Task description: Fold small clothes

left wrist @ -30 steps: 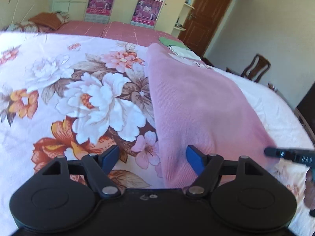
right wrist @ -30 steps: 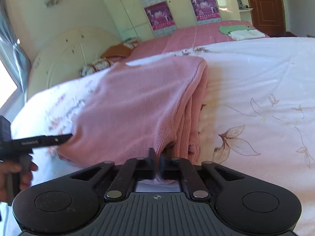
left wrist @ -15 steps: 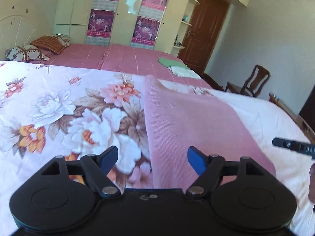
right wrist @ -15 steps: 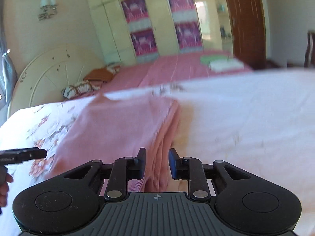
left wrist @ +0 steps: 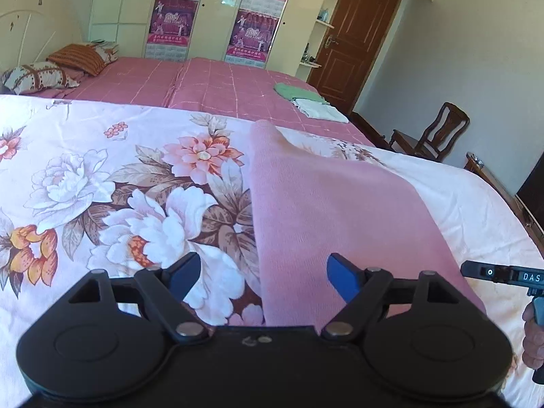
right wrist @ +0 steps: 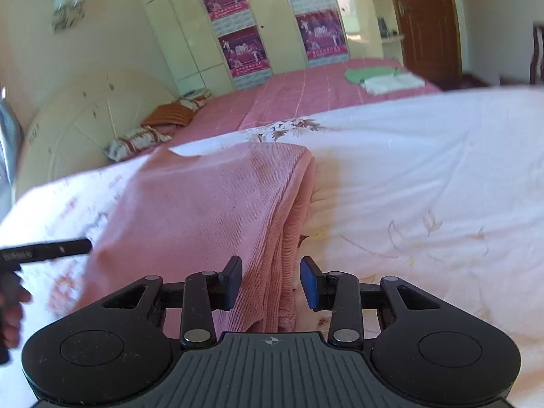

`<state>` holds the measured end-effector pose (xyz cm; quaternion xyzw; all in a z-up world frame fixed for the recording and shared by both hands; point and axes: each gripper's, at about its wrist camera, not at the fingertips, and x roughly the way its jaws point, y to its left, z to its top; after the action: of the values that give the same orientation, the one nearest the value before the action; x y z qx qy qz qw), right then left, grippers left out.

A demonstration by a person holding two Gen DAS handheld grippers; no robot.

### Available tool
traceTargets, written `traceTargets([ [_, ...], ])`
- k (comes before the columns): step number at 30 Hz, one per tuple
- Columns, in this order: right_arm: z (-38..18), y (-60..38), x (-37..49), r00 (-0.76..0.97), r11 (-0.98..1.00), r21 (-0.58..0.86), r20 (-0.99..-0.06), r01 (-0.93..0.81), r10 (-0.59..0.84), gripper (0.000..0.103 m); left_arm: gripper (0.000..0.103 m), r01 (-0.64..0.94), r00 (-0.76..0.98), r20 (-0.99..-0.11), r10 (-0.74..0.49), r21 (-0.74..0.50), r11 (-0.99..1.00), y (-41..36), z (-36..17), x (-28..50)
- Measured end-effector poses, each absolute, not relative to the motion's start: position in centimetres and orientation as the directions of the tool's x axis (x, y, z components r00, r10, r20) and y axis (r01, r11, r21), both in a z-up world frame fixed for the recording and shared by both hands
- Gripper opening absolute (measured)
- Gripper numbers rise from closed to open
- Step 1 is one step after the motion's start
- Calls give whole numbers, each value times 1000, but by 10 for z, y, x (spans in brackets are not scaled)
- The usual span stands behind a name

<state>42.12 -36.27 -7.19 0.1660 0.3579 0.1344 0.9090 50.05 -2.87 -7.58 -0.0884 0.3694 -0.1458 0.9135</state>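
A folded pink knit garment [left wrist: 333,210] lies flat on the flowered bedspread [left wrist: 102,176]. My left gripper [left wrist: 261,273] hangs over its near left edge with jaws wide and still opening; the pads touch nothing. In the right wrist view the pink garment [right wrist: 204,210] shows its stacked folded edge on the right side. My right gripper [right wrist: 271,282] is over the near end of that edge, jaws opening, the cloth below the gap and no pad pressing it. The other gripper's tip [right wrist: 51,248] shows at the far left, and the right one's tip [left wrist: 503,273] in the left wrist view.
A second bed with a pink checked cover [left wrist: 210,85] stands behind, with a green and a white folded cloth [left wrist: 312,103] on it. Pillows [left wrist: 61,64] lie at its head. A wooden chair [left wrist: 431,136] and a brown door [left wrist: 353,37] are at the right.
My right gripper let go of the garment's folded edge and its jaws have spread. Both grippers drew back from the garment, which now lies flat. The left jaws widened a little.
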Motion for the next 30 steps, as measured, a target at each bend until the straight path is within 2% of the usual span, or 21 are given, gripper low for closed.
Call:
traceTargets([
  [5, -86, -390, 445, 654, 818, 572, -598, -58, 464, 39, 88, 197, 632, -655, -414, -380, 904, -28, -82, 517],
  [6, -89, -395, 449, 642, 799, 600, -596, -44, 483, 54, 87, 198, 623, -657, -425, -393, 898, -28, -84, 520],
  [7, -92, -398, 453, 634, 785, 619, -592, -39, 498, 59, 84, 197, 615, -660, -432, -402, 894, -29, -86, 523],
  [13, -93, -399, 465, 604, 761, 646, -581, -66, 545, 59, 76, 153, 553, -690, -467, -467, 871, -33, -107, 539],
  [15, -94, -393, 470, 590, 770, 632, -588, -93, 554, 59, 75, 158, 559, -701, -444, -436, 886, -40, -107, 541],
  [20, -88, -367, 478, 595, 850, 502, -639, -158, 488, 59, 62, 181, 567, -720, -400, -365, 913, -59, -100, 547],
  [22, -89, -358, 478, 599, 872, 449, -650, -193, 467, 58, 62, 186, 563, -726, -395, -355, 916, -61, -98, 549],
  [23, -89, -358, 476, 598, 876, 437, -653, -201, 464, 54, 64, 192, 563, -731, -385, -338, 921, -62, -96, 549],
  [24, -89, -359, 476, 588, 870, 446, -653, -210, 477, 40, 72, 195, 569, -738, -363, -308, 931, -64, -94, 547],
  [25, -91, -363, 477, 570, 850, 485, -647, -206, 508, 37, 84, 193, 580, -746, -327, -264, 945, -67, -92, 546],
  [27, -95, -371, 478, 552, 819, 540, -629, -196, 547, 37, 84, 204, 586, -746, -317, -243, 948, -67, -92, 545],
  [29, -100, -376, 481, 543, 794, 577, -611, -192, 576, 37, 79, 196, 577, -742, -342, -281, 940, -65, -95, 549],
  [30, -101, -377, 484, 541, 780, 597, -600, -188, 590, 38, 72, 201, 574, -734, -362, -302, 932, -64, -96, 549],
])
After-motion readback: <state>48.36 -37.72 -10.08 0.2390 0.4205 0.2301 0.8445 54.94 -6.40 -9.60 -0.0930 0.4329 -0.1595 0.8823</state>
